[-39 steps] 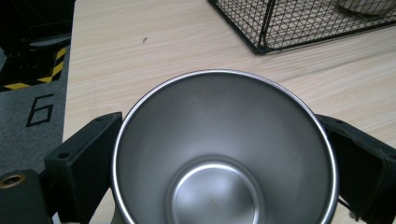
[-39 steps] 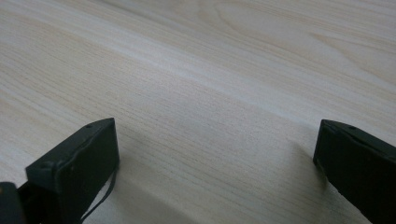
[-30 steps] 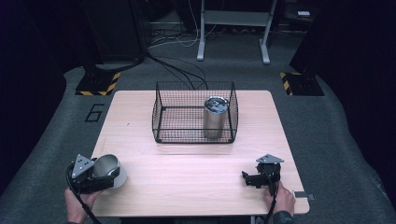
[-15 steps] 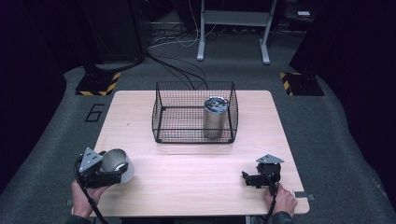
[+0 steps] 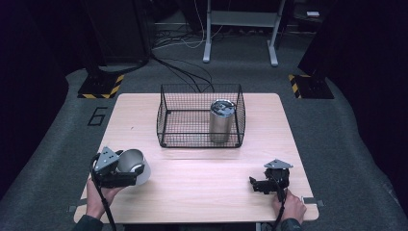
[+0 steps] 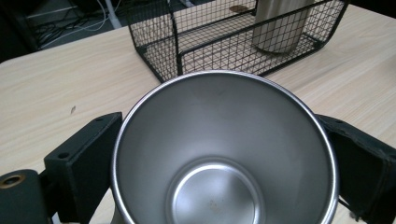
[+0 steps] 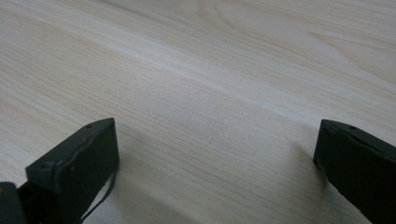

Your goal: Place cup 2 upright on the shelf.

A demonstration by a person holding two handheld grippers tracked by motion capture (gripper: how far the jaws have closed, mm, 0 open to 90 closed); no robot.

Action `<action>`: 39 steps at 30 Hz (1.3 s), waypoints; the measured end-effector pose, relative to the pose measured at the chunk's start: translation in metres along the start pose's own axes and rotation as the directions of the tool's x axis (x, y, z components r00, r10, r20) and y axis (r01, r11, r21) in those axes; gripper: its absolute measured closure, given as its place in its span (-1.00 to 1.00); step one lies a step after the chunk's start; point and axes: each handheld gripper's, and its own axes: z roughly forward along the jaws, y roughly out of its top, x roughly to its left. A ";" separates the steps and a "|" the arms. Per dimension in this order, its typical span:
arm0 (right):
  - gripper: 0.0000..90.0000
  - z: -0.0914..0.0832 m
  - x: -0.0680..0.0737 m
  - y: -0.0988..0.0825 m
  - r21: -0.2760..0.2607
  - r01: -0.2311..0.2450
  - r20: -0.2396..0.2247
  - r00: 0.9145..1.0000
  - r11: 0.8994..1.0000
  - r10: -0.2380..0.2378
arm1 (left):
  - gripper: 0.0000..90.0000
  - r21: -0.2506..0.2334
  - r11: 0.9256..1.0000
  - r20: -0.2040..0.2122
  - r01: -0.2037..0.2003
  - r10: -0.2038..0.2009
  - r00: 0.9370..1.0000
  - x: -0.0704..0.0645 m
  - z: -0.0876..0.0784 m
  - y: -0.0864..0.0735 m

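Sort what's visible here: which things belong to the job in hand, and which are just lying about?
In the job:
- steel cup, clamped between the left gripper jaws
- wire basket, already holding a steel tumbler

Not in play:
- right gripper, open and holding nothing, low over the table
- floor cables

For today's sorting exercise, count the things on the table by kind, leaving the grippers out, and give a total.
Steel cups: 2, one held in the left gripper (cup), one standing in the basket (cup).
Black wire baskets: 1 (basket).
Total: 3.
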 end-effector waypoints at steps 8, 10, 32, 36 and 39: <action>-1.00 0.000 0.000 0.000 0.006 0.001 0.000 1.000 1.000 -0.001 | -0.86 -0.008 0.999 0.026 -0.035 0.035 0.999 -0.001 0.004 0.017; -1.00 0.000 0.000 0.000 0.001 0.000 -0.001 1.000 1.000 0.000 | -0.86 -0.018 0.999 0.030 -0.044 0.045 0.999 -0.003 0.005 0.022; -1.00 0.000 0.000 0.000 0.007 0.001 0.000 1.000 1.000 -0.001 | -0.86 -0.030 0.993 0.123 -0.110 0.113 0.986 -0.026 0.036 0.073; -1.00 0.000 0.000 0.000 0.006 0.001 -0.001 1.000 1.000 -0.001 | -0.86 -0.029 0.992 0.133 -0.123 0.126 0.983 -0.028 0.039 0.079; -1.00 0.000 0.000 0.000 0.007 0.001 -0.001 1.000 1.000 -0.001 | -0.86 -0.028 0.992 0.146 -0.124 0.126 0.981 -0.029 0.042 0.086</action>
